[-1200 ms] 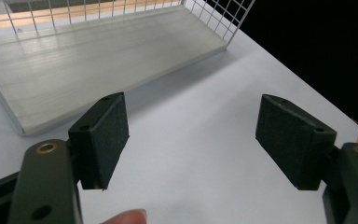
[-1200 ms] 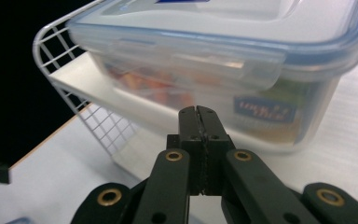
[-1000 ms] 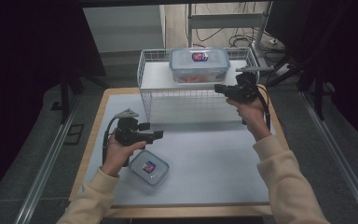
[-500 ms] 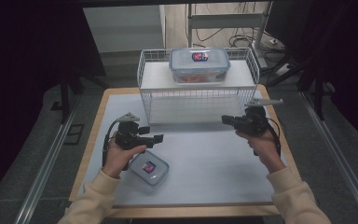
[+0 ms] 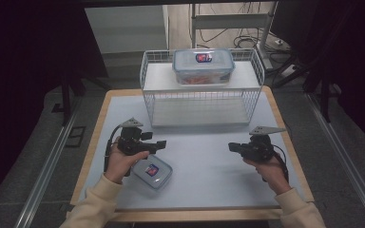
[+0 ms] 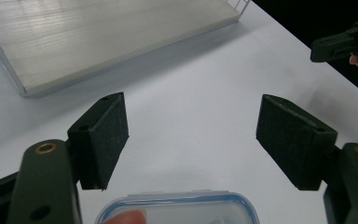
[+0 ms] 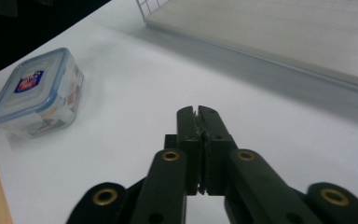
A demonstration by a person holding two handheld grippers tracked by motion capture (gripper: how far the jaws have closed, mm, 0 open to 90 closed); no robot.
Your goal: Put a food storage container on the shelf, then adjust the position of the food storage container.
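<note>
A small clear lidded box (image 5: 153, 172) with a blue rim lies on the white mat near the front left; the right gripper view has the small box (image 7: 35, 93) at its far left. My left gripper (image 5: 160, 145) hovers just beyond the box with its jaws wide open and nothing between them, and the box's lid (image 6: 177, 207) shows below the left gripper (image 6: 191, 135). My right gripper (image 5: 231, 147) hangs low over the mat at the right, pointing left. The right gripper (image 7: 198, 112) is shut, pads together, empty.
A white wire rack (image 5: 199, 102) stands at the back of the mat (image 5: 204, 161), with a larger lidded box (image 5: 203, 65) on its top tier. The right gripper (image 6: 340, 44) shows far off in the left gripper view. Wooden table edges frame the mat.
My right hand has come down from beside the rack's top tier to low over the mat, nearer the person. The left hand has stayed over the small box.
</note>
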